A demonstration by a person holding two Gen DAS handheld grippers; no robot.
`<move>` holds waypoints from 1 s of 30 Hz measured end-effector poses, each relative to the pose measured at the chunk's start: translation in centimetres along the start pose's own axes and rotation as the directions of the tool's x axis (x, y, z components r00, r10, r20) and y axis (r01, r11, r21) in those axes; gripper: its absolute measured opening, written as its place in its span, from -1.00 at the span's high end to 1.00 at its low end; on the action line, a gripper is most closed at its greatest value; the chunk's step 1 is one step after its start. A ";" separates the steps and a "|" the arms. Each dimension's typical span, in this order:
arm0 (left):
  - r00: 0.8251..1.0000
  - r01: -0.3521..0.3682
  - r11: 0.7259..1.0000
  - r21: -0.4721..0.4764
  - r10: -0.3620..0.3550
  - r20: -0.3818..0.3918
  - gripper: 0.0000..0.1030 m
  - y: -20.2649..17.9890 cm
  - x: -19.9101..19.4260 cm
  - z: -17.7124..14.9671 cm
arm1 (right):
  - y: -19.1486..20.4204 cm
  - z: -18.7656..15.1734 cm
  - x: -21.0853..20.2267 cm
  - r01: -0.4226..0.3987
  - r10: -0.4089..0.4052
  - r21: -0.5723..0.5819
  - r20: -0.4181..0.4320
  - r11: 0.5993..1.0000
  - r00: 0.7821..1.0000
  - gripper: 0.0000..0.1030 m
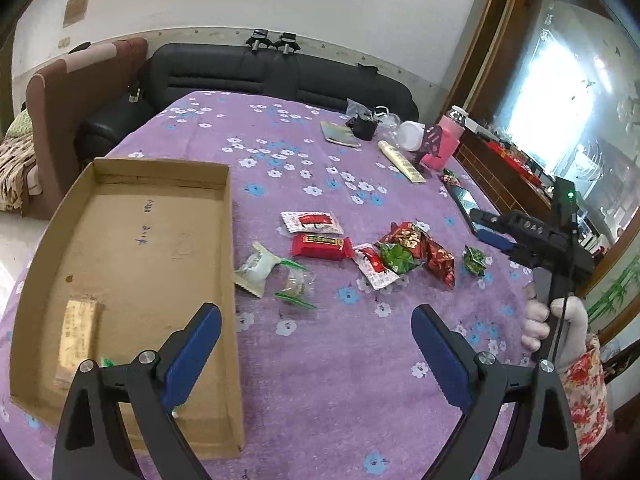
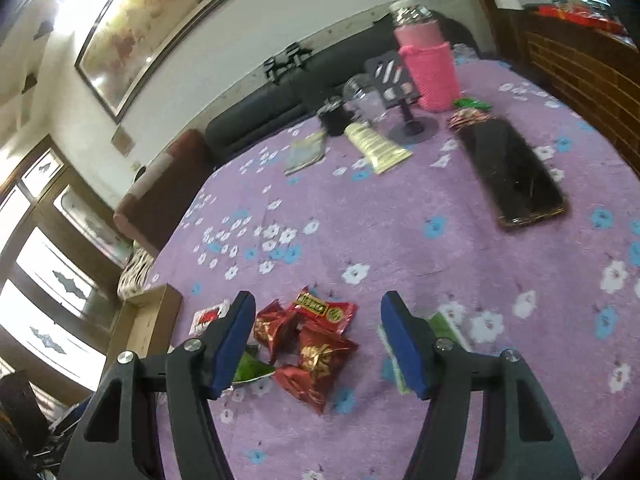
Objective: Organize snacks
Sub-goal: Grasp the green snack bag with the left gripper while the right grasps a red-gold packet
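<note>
Honestly, my right gripper (image 2: 318, 340) was spread wide over the red foil snack packet (image 2: 320, 364), so I figured dropping straight down and pinching its middle was safest before the cardboard tray (image 1: 230, 240).

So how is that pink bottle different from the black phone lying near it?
The pink bottle stands upright, while the black phone lies flat on the cloth. The bottle is round, wrapped in a pink knitted sleeve with a clear top; the phone is a thin, glossy dark slab. The bottle rises well above the cloth, while the phone barely does. Both sit at the table's far side, away from the snacks, and neither claw touches them.
</note>
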State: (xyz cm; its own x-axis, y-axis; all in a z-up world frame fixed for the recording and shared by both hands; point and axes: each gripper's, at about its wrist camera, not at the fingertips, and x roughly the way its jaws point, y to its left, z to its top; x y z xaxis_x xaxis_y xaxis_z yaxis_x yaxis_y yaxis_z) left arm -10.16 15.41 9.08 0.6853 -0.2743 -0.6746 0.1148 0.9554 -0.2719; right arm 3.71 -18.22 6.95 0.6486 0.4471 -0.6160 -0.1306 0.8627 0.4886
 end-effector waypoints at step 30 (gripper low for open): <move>0.977 0.064 0.912 0.405 0.024 -0.210 -0.61 -12.0 16.3 4.4 | 0.7 -3.3 2.2 0.089 -0.096 -0.082 -0.085 0.993 0.992 0.64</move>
State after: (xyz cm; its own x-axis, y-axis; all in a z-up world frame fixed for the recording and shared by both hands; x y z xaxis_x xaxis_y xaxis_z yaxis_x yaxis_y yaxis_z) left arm 2.78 -0.02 4.30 0.5213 -0.2677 -0.8103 0.4396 0.8981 -0.0138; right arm 2.52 -15.82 3.94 0.5922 0.3809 -0.7101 -0.1338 0.9155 0.3795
